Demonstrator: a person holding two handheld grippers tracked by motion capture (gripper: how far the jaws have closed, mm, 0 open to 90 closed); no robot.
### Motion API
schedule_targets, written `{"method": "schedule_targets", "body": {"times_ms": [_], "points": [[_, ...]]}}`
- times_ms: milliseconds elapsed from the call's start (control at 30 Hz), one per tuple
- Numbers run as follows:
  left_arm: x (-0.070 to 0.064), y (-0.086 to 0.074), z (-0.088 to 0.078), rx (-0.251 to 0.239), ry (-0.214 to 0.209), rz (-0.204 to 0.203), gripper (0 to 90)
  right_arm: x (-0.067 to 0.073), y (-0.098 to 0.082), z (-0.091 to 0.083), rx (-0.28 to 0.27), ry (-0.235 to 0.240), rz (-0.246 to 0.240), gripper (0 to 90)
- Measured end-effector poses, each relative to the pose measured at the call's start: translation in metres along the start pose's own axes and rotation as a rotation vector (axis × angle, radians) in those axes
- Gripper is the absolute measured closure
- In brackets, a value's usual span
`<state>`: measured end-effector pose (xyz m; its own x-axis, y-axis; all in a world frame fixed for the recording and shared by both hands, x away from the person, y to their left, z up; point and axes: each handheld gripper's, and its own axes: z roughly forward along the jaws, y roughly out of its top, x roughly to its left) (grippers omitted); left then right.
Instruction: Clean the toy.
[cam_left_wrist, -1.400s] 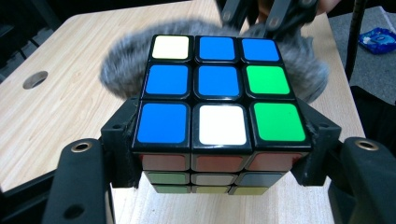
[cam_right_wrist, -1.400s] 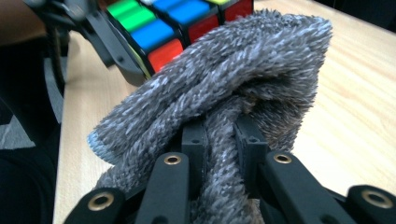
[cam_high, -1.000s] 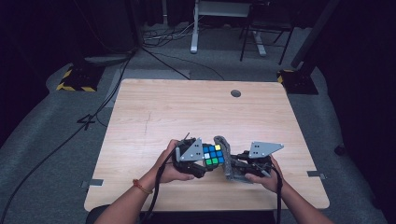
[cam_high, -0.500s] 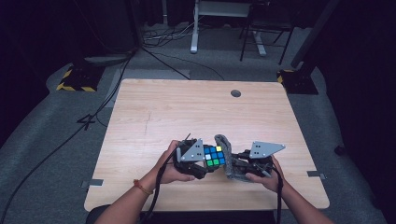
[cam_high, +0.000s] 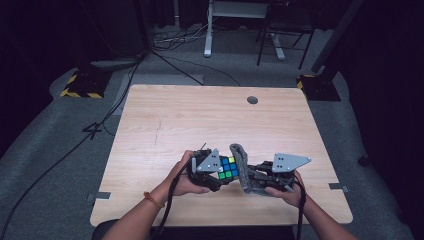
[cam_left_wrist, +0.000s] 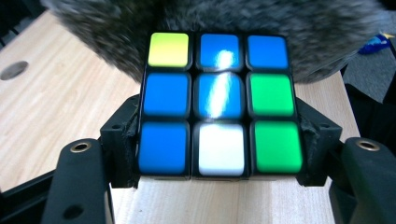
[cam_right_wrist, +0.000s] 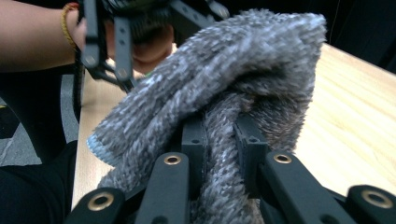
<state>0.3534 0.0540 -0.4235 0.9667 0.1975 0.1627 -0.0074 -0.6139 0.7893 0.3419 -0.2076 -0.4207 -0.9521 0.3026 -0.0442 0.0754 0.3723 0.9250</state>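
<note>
Left gripper clamping colourful puzzle cube near worktop's front edge, right gripper pinching fuzzy grey cloth pressing against cube

The cube sits at lower centre of the high view, above the table's near part; it has black edges and a face of mostly blue tiles with green ones. In the left gripper view that face also shows one yellow and one white tile. The grey fuzzy cloth, bunched and upright, touches the cube's right side.
</note>
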Motion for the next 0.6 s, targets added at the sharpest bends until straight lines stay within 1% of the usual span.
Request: {"method": "schedule_targets", "body": {"times_ms": [67, 200, 267, 333, 367, 467, 533, 567, 600], "points": [[-0.003, 0.001, 0.005, 0.024, 0.006, 0.014, 32.7, 0.004, 0.003, 0.001, 0.001, 0.0, -0.019, 77.6], [-0.007, 0.002, 0.013, 0.065, 0.004, 0.033, 32.7, 0.006, 0.005, 0.003, 0.003, 0.002, -0.031, 77.5], [-0.008, 0.002, 0.015, 0.083, 0.01, 0.041, 32.8, 0.007, 0.007, 0.005, 0.018, -0.005, -0.039, 77.5], [-0.007, 0.002, 0.014, 0.081, 0.013, 0.036, 33.0, 0.007, 0.007, 0.005, 0.03, -0.019, -0.041, 77.5], [-0.005, 0.003, 0.012, 0.07, 0.012, 0.038, 33.0, 0.006, 0.007, 0.005, 0.033, -0.026, -0.038, 77.5], [-0.004, 0.003, 0.006, 0.034, 0.022, 0.028, 33.1, 0.0, 0.003, 0.004, 0.056, -0.052, -0.008, 77.5], [-0.002, 0.003, 0.0, 0.021, 0.028, 0.023, 33.2, -0.005, -0.001, 0.004, 0.082, -0.068, 0.018, 77.5], [-0.002, 0.003, -0.002, 0.013, 0.033, 0.017, 33.2, -0.007, -0.004, 0.005, 0.087, -0.061, 0.036, 77.5], [-0.001, 0.002, -0.004, 0.008, 0.038, 0.02, 33.2, -0.009, -0.006, 0.006, 0.097, -0.053, 0.048, 77.5]]}}
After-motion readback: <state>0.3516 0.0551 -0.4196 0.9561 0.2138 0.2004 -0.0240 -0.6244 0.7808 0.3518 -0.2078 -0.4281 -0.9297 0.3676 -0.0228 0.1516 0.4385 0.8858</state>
